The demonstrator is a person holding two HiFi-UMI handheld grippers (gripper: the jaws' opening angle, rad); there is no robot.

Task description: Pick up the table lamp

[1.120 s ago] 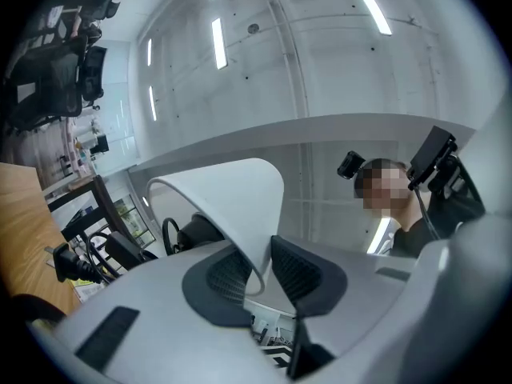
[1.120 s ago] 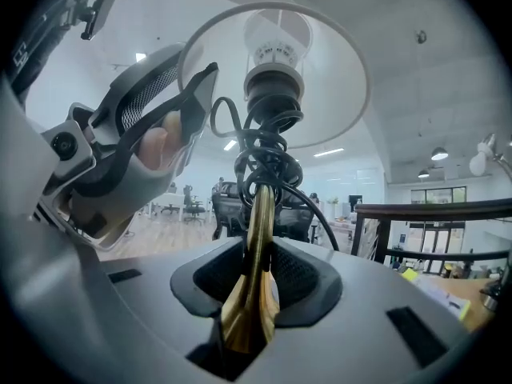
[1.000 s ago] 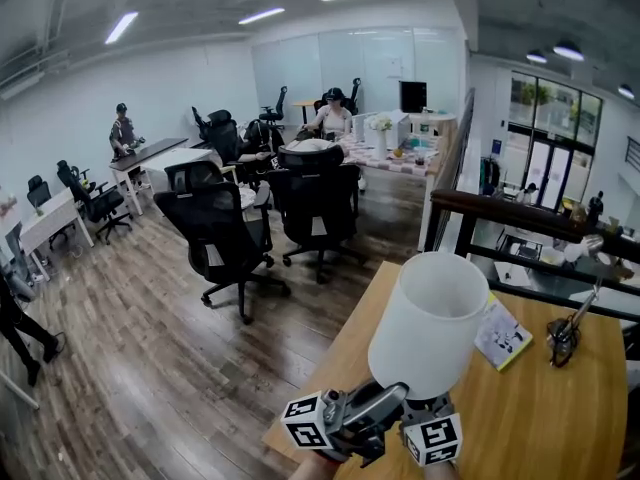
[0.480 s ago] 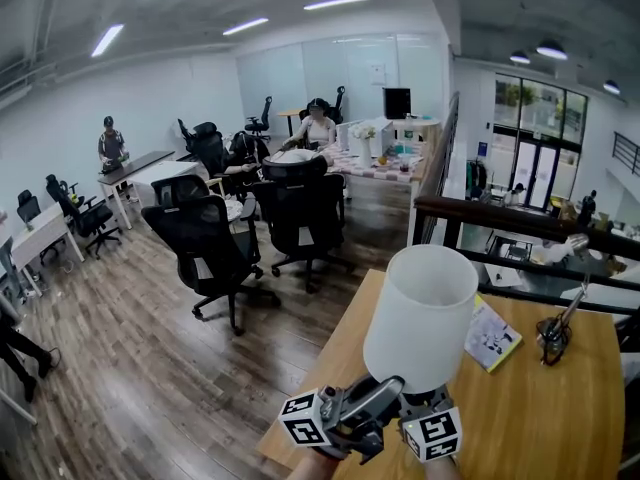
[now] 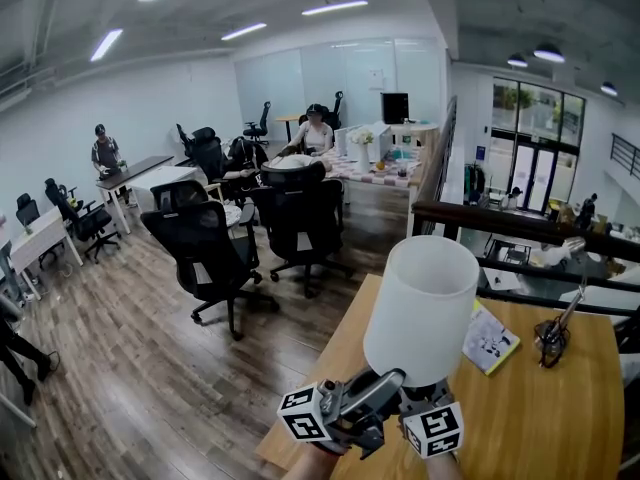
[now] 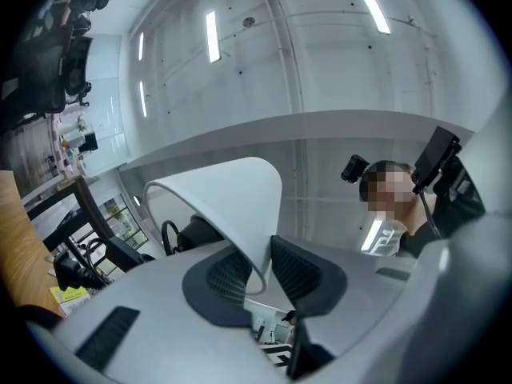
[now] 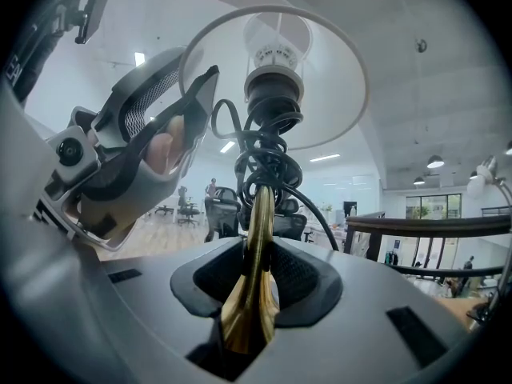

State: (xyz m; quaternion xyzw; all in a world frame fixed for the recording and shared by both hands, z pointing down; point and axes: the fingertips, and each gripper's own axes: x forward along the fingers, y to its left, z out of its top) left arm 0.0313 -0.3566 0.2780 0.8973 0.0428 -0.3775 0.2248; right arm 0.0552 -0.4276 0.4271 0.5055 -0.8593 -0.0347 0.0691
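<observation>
One table lamp (image 5: 420, 313), two claws: the left claw (image 6: 260, 266) is clenched on the lower rim of the single white shade (image 6: 232, 194). The right claw (image 7: 258, 274) grips the brass stem (image 7: 258, 214) below a tangle of black cord (image 7: 268, 154). The lamp is held over the near edge of the wooden surface (image 5: 560, 408), with one booklet (image 5: 488, 340) lying to its right. The lift likely goes best with both claws rising together and the stem bearing the weight, lest the thin shade buckle.

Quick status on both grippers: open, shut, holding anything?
Left gripper: closed on the rim of the white lampshade.
Right gripper: closed on the lamp's brass stem.
</observation>
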